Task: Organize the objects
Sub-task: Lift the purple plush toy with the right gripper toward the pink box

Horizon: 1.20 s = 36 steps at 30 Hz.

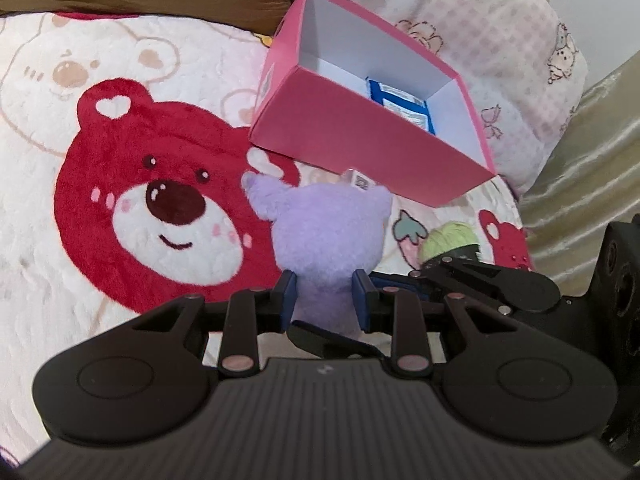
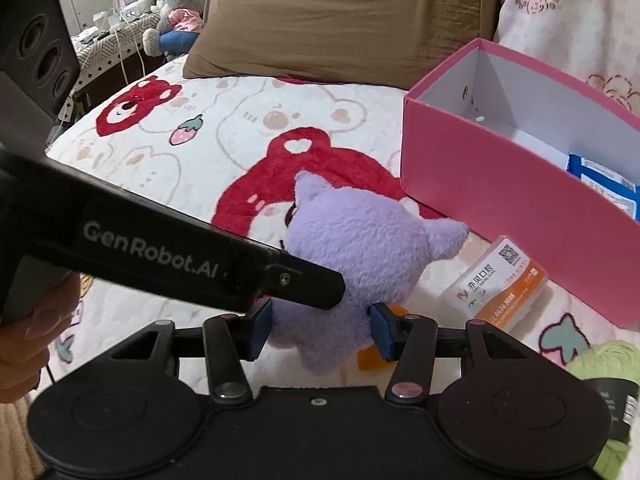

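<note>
A purple plush toy (image 1: 332,228) is held above the bear-print blanket (image 1: 52,184) by both grippers. My left gripper (image 1: 324,300) is shut on its lower body, blue pads pressing in from both sides. My right gripper (image 2: 320,330) also grips the purple plush toy (image 2: 360,240), its pads sunk into the fur; orange feet show below. The left gripper's black finger (image 2: 304,284) crosses the right wrist view and ends at the toy. An open pink box (image 1: 360,148) lies just beyond the toy, with a blue packet (image 1: 404,106) inside. In the right wrist view the pink box (image 2: 500,184) is at the right.
A white and orange card with a QR code (image 2: 500,284) lies on the blanket in front of the box. A green yarn ball (image 2: 604,360) sits at the right. A brown pillow (image 2: 340,20) lies behind, and a pink patterned pillow (image 1: 500,40) is beyond the box. A hand (image 2: 28,344) shows at the left edge.
</note>
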### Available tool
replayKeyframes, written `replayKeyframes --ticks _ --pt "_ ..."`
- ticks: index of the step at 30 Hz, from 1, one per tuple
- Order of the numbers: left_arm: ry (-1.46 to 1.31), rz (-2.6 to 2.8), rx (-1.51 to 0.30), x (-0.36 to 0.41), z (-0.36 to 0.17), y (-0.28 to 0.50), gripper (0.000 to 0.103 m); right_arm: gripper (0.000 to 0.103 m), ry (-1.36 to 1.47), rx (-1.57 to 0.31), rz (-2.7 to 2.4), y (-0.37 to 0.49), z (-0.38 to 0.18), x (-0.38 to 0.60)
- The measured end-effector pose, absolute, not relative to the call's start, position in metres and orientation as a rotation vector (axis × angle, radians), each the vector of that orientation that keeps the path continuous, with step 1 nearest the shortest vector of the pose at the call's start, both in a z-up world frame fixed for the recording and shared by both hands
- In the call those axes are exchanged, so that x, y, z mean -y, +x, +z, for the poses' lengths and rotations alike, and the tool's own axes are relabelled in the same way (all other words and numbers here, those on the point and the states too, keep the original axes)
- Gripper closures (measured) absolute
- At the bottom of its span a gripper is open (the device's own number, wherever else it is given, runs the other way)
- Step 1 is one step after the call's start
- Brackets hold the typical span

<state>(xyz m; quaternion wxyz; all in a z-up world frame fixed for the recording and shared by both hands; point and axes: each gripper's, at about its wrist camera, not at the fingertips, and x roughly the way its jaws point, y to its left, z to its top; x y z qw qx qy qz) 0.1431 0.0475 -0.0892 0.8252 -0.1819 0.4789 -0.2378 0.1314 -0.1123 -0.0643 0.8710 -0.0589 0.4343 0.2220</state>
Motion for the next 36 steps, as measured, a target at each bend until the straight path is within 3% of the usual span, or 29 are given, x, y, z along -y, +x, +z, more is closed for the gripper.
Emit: replayKeyframes --ticks 21,36 --pt "-0.388 -0.492 -0.990 -0.029 -0.031 0.105 0.076 0.047 -0.100 -0.889 0.552 0.094 -0.012 0.137" --pt "-0.320 -0.494 -0.982 -0.006 0.018 0.123 0.076 0.047 -0.049 -0.877 0.560 0.109 0.032 0.163"
